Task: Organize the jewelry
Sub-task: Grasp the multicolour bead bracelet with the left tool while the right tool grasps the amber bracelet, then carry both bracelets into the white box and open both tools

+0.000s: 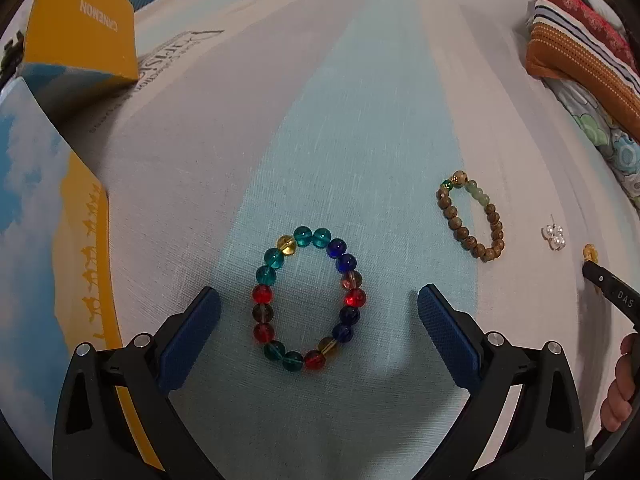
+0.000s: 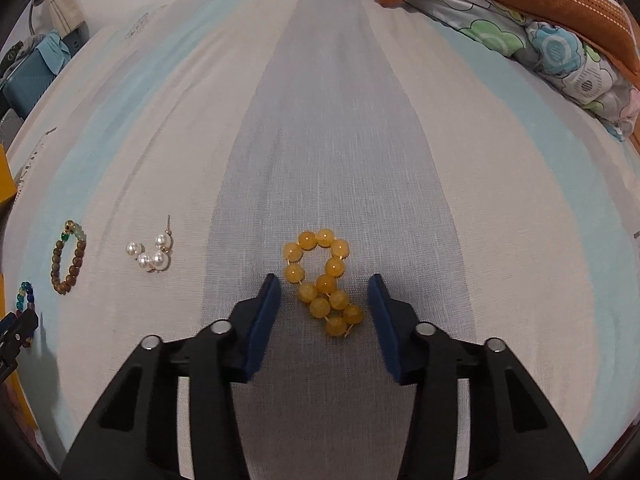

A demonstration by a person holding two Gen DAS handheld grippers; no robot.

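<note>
A bracelet of coloured glass beads (image 1: 309, 298) lies flat on the striped bedsheet, between the wide-open fingers of my left gripper (image 1: 319, 306). A brown wooden bead bracelet (image 1: 472, 220) lies to its right, then pearl earrings (image 1: 554, 237). In the right wrist view a yellow bead bracelet (image 2: 324, 282), twisted into a figure eight, lies between the open fingers of my right gripper (image 2: 325, 294). The pearl earrings (image 2: 154, 254) and the wooden bracelet (image 2: 68, 258) lie to its left. Neither gripper holds anything.
An open yellow and sky-blue box (image 1: 52, 184) with its lid flap (image 1: 80, 20) stands at the left. A striped orange pillow (image 1: 584, 36) and a floral quilt (image 2: 560, 52) lie at the right. My right gripper's tip (image 1: 608, 288) shows at the left view's right edge.
</note>
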